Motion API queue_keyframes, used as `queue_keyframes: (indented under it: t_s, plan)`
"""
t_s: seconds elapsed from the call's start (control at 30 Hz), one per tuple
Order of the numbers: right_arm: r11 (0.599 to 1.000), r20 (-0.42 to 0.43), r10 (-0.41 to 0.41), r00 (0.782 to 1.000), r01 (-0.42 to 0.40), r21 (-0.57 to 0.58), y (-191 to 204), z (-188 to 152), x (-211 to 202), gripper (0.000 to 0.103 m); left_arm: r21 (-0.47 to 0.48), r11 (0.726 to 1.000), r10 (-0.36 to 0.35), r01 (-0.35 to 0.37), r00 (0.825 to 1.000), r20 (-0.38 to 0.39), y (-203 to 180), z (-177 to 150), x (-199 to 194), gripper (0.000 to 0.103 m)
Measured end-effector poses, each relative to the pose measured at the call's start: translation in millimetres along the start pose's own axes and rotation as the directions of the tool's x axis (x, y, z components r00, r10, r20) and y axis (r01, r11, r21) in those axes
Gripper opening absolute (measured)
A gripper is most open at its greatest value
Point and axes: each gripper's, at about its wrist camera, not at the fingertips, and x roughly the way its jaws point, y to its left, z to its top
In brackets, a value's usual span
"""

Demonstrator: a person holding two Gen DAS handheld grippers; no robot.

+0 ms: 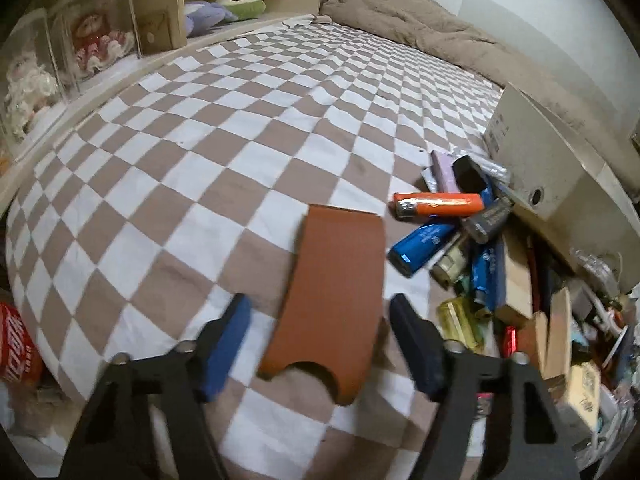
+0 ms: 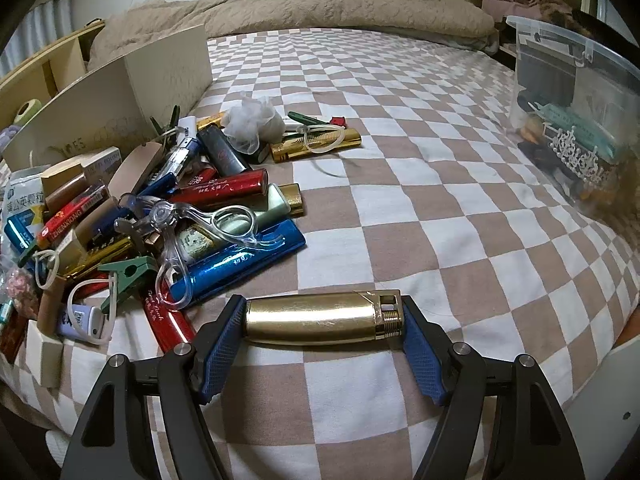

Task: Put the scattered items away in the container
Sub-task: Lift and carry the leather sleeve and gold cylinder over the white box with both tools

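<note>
My left gripper (image 1: 320, 332) is open over the checkered bed, its blue fingers either side of a flat orange-brown card sleeve (image 1: 334, 292) without touching it. A pile of scattered items (image 1: 480, 248) with an orange lighter (image 1: 438, 205) and a blue lighter (image 1: 422, 244) lies to its right. My right gripper (image 2: 322, 330) is shut on a gold lighter (image 2: 322, 318), held crosswise by its ends just above the bed. The pile (image 2: 160, 216) is to its left. The clear plastic container (image 2: 576, 120) stands far right, with a tiara and other things inside.
A beige cardboard box (image 1: 552, 160) stands behind the pile; it also shows in the right wrist view (image 2: 120, 92). A tan blanket (image 2: 300, 8) lies along the far side of the bed. Shelves with dolls in clear cases (image 1: 92, 36) line the left edge.
</note>
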Motion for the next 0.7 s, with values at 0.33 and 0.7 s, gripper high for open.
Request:
queue_keyframes:
  t_s: [0.33, 0.7]
  plan:
    - [0.999, 0.009, -0.022, 1.0, 0.022, -0.026, 5.3, -1.2, -1.4, 0.075, 0.091, 0.995, 0.048, -0.05, 0.999, 0.027, -8.2, -2.2, 0.7, 0.053]
    - [1.0, 0.05, 0.002, 0.999, -0.001, -0.027, 12.7, -5.4, -10.2, 0.075, 0.082, 0.996, 0.023, -0.027, 0.998, 0.059, -3.9, -3.1, -8.0, 0.047]
